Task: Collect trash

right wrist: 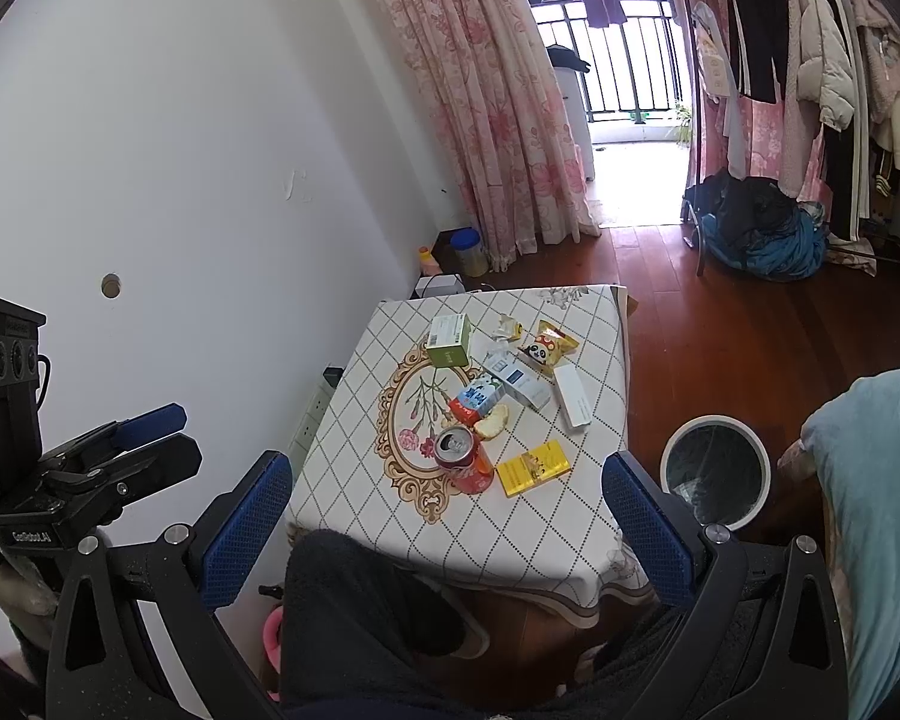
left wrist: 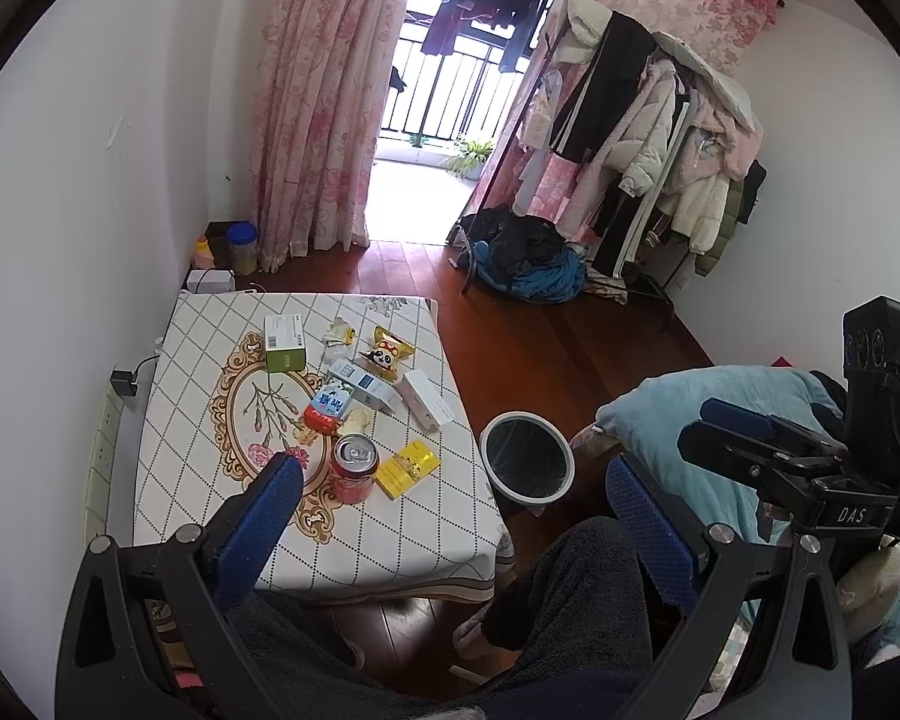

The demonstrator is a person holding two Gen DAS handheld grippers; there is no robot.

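Trash lies on a small table with a white diamond-pattern cloth (left wrist: 390,528) (right wrist: 354,450): a red soda can (left wrist: 354,471) (right wrist: 463,462), a yellow pack (left wrist: 407,468) (right wrist: 534,468), a blue-red carton (left wrist: 328,405) (right wrist: 477,399), a green box (left wrist: 284,343) (right wrist: 448,340), a panda snack bag (left wrist: 390,351) (right wrist: 547,345) and white boxes (left wrist: 426,399) (right wrist: 572,396). A round white bin with a black liner (left wrist: 528,459) (right wrist: 716,468) stands on the floor right of the table. My left gripper (left wrist: 456,480) and right gripper (right wrist: 450,480) are open, empty, held above the near table edge.
A white wall runs along the left. Pink curtains (left wrist: 324,108) frame a balcony door at the back. A loaded clothes rack (left wrist: 648,138) and a pile of clothes (left wrist: 528,264) stand at the right. A light blue cushion (left wrist: 678,420) lies near the bin. The person's knees are below.
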